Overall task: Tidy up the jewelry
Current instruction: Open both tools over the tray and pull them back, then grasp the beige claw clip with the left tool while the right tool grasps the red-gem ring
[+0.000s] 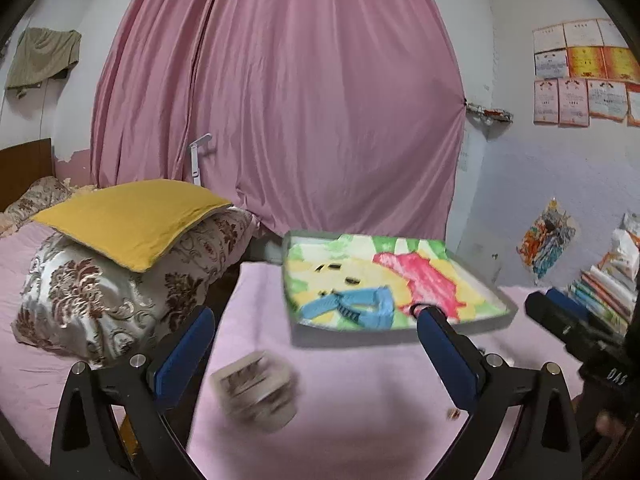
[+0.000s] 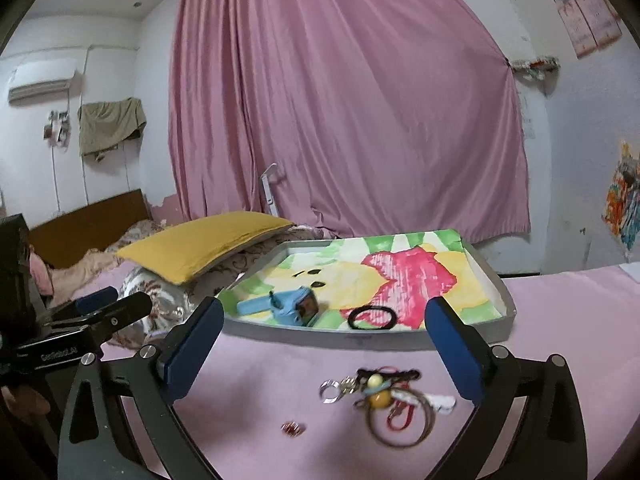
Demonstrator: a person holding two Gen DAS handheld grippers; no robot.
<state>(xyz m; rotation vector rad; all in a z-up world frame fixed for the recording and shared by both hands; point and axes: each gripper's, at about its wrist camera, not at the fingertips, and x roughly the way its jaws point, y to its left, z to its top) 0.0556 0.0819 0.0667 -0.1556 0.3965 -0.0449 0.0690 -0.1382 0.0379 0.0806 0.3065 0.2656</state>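
Ahead of the right gripper's (image 2: 324,344) fingers sits the tray (image 2: 506,304), on the bedcover (image 2: 256,400). In it, the watch (image 2: 292,306) lies toward the left finger and the hair tie (image 2: 371,318) just right of it, nearer the front wall. Between the fingers, short of the tray, a tangle of rings and clips (image 2: 380,396) rests on the cover (a small bead-like bit (image 2: 292,428) lies to its left). Between the left gripper's (image 1: 316,344) fingers lies a blurred little stack (image 1: 256,388). Pillows (image 1: 120,264) lie beyond its left finger.
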